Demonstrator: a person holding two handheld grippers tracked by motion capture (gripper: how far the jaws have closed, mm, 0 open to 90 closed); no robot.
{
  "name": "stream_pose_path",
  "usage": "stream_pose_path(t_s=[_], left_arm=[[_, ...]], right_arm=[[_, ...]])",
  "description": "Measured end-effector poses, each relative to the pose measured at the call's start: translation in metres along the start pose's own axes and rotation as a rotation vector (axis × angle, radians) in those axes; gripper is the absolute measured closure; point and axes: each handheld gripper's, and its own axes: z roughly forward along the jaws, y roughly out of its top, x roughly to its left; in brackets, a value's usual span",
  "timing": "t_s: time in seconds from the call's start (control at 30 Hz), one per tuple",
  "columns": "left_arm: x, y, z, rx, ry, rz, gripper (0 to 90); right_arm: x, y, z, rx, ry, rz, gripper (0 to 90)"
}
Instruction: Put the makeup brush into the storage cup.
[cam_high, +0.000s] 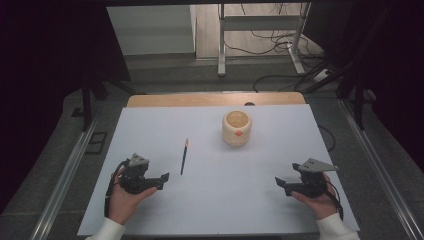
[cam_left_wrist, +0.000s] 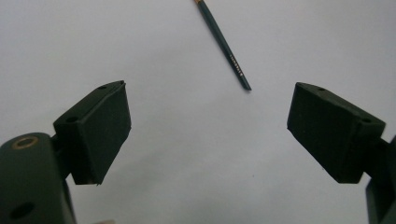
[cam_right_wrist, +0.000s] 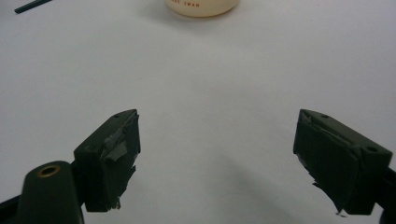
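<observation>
I note the pencil (cam_left_wrist: 224, 44) lying flat on the white table (cam_high: 215, 200), ahead of my left gripper (cam_high: 165, 177) and slightly right of its centreline, well apart from both pads. It is slim, dark green, with an orange end farthest from me. The left jaws stand wide and hold nothing, presumably lined up for an approach. The right gripper (cam_high: 279, 182) hangs released too, a cream, rounded, glossy pot (cam_high: 236, 127) far ahead of it.
</observation>
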Motion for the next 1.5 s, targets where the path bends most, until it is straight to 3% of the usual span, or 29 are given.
stream_pose_path(t_s=[0.33,1.1,1.5], left_arm=[[-0.007,0.017,0.004,-0.003,0.002,-0.01,14.0],[-0.006,0.039,0.017,0.019,0.001,-0.025,11.8],[-0.004,0.051,0.03,0.055,0.009,-0.072,11.8]], right_arm=[[0.0,0.0,0.0,0.001,-0.003,0.0,15.5],[0.0,0.0,0.0,0.006,-0.006,-0.002,15.5],[0.0,0.0,0.0,0.007,-0.009,-0.004,15.2]])
